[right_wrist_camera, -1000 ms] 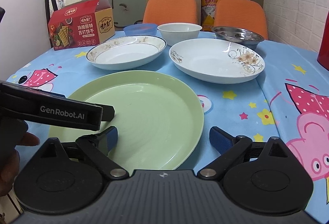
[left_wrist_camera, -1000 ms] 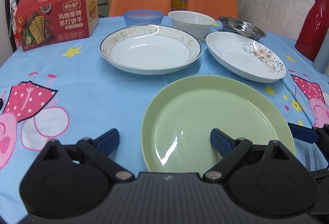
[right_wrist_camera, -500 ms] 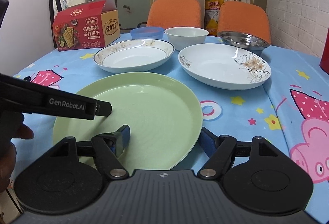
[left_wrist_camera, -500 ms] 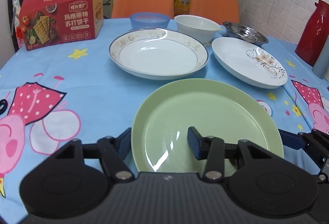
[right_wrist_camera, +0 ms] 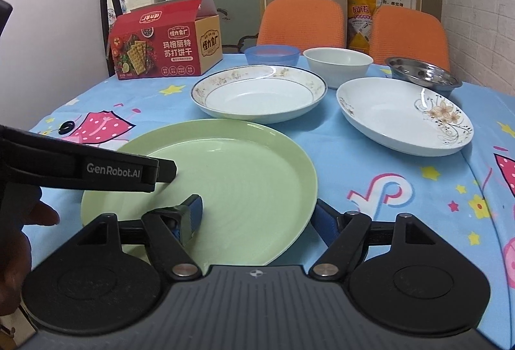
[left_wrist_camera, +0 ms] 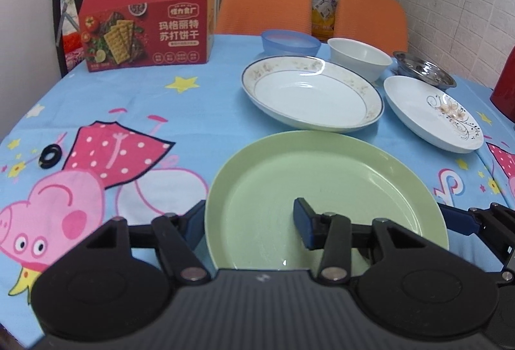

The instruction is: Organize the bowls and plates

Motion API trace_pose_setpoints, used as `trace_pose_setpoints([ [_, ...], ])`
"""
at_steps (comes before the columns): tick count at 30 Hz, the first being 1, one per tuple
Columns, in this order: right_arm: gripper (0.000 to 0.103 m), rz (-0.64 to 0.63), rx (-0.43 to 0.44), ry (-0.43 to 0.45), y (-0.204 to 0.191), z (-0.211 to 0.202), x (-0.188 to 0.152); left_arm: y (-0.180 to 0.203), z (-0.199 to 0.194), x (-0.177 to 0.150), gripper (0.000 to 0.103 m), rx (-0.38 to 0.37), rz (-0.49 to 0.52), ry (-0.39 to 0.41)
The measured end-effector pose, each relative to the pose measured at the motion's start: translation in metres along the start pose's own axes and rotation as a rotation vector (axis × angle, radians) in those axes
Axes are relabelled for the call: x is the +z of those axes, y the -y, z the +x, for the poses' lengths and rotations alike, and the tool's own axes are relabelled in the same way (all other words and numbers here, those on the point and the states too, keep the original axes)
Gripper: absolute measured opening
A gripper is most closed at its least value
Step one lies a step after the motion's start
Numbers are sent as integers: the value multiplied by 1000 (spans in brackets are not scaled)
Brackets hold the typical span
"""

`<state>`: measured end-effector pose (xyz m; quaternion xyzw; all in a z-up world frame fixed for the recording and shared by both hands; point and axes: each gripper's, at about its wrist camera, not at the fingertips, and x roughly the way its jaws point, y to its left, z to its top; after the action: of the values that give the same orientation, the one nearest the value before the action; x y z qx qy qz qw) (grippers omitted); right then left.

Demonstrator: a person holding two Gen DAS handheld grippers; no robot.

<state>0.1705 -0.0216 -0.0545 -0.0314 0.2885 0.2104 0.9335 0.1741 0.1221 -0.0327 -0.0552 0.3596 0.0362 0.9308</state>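
A pale green plate [left_wrist_camera: 322, 176] [right_wrist_camera: 231, 163] lies nearest on the blue cartoon tablecloth [left_wrist_camera: 128, 112]. My left gripper [left_wrist_camera: 249, 218] is shut on its left near rim, one finger outside and one inside the plate. My right gripper [right_wrist_camera: 257, 211] is shut on its right near rim in the same way. In the right wrist view the left gripper's black body [right_wrist_camera: 112, 171] reaches over the plate. Behind stand a gold-rimmed white plate [left_wrist_camera: 309, 92] [right_wrist_camera: 257, 92], a flower-patterned plate [left_wrist_camera: 431, 112] [right_wrist_camera: 402, 115], a white bowl [left_wrist_camera: 357, 57], a blue bowl [left_wrist_camera: 289, 42] and a steel bowl [left_wrist_camera: 425, 70].
A red cracker box [left_wrist_camera: 145, 34] stands at the back left. A red flask [left_wrist_camera: 505, 89] stands at the right edge. Two orange chairs [left_wrist_camera: 264, 2] face the far side. A small black ring [left_wrist_camera: 50, 155] lies on the cloth at the left.
Both grippers have closed from open onto the green plate's rim. Together with the plate they have shifted to the left across the cloth.
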Motion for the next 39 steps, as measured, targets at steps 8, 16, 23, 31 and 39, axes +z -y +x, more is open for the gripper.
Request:
trace_pose_setpoints([
  [8,103,-17,53,0,-19,13,11,-23,-2,7,45,47,-18,19],
  [16,103,-67,70,-24,-35,32,12,-43,12,6,51,36,-67,8],
  [23,103,-53,78,3,-22,17,16,-41,-7,17,74,29,-55,86],
  [31,103,-17,31,78,11,-1,41,-36,-21,41,74,43,-9,134],
  [39,103,-31,29,194,34,-27,88,-35,-71,112,76,13,53,288],
])
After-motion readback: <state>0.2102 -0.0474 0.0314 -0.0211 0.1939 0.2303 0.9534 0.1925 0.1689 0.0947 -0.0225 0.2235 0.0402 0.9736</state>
